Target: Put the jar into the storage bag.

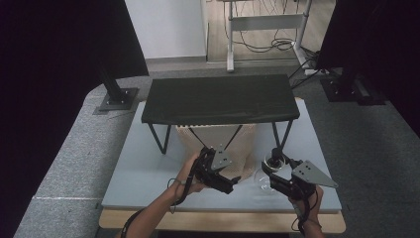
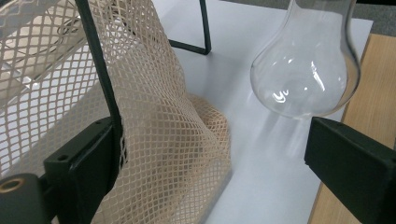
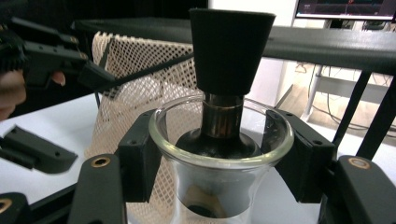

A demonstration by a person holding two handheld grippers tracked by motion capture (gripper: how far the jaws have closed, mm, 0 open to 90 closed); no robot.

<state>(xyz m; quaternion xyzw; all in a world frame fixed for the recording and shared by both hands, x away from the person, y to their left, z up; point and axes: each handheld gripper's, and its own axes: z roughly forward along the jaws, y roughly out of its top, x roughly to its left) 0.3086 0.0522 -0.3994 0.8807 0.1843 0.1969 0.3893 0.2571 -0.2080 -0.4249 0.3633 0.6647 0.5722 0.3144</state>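
Note:
A clear round-bottomed glass flask sits between my right gripper's jaws, which are shut on its neck just under the rim. A black cone-topped stopper with a metal stem stands in its mouth. The flask's bulb hangs above the board. A beige mesh bag hangs under the black stand. My left gripper is open wide, one jaw pushed against the mesh at a thin black rod, the other jaw free below the flask.
The stand's thin black legs rest on a grey-blue board laid over a wooden table edge. Dark posts with base plates flank the far corners. A desk frame and cables lie beyond.

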